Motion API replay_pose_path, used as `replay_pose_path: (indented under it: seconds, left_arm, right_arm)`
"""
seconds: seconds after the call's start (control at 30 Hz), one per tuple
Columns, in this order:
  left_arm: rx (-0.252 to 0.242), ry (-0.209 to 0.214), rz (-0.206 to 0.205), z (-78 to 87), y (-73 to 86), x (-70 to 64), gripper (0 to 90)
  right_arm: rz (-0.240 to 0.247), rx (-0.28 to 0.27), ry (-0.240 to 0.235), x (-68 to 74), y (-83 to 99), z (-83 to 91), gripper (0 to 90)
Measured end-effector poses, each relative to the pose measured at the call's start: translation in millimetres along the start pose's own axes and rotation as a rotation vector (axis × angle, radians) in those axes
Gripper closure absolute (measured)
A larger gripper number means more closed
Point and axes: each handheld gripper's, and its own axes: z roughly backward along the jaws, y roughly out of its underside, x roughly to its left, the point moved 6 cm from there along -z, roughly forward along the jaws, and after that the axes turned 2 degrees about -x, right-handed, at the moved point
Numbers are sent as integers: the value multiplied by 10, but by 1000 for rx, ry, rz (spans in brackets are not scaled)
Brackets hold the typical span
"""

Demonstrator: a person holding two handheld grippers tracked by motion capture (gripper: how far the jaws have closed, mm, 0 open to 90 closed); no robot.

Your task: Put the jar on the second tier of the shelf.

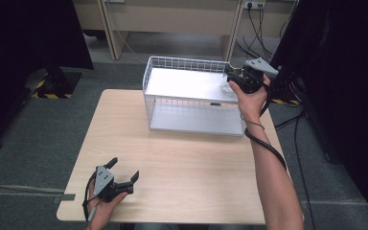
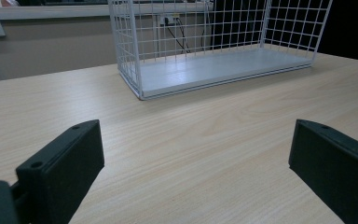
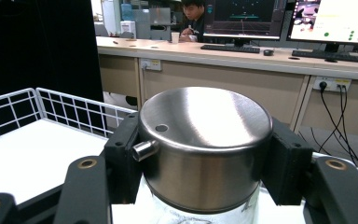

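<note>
- Where the high view reaches its lower left, the left claw (image 1: 124,173) rests on the pale wooden bench (image 1: 187,163), its jaws spread wide with nothing between them.
- From the left gripper view, those two black jaws stand far apart at the bottom corners of the frame, with bare bench (image 2: 205,140) between them.
- Toward the upper middle of both views sits a white wire basket (image 1: 191,98), its solid white floor (image 2: 223,67) resting on the bench, well apart from the left claw.
- At the upper right of the high view, the right claw (image 1: 231,76) hangs over the basket's right end, raised above its rim.
- Centred in the right gripper view, that claw (image 3: 200,154) is closed on a jar (image 3: 205,140): the jaws press either side of its brushed steel lid, with clear glass showing just beneath at the bottom edge.
</note>
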Motion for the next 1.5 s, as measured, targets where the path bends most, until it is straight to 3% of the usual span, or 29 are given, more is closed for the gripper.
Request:
replay_pose_path:
  seconds: [0.83,1.13,1.5]
  left_arm:
    - [0,2,-6,0,0,-5,28]
    - [0,2,-4,-1,0,-5,27]
    - [-1,1,-4,0,0,-4,27]
  right_arm:
    - [-20,14,1,-36,94,-72,393]
    - [-68,34,-7,-54,141,-37,183]
    - [-119,42,-29,-66,197,54,87]
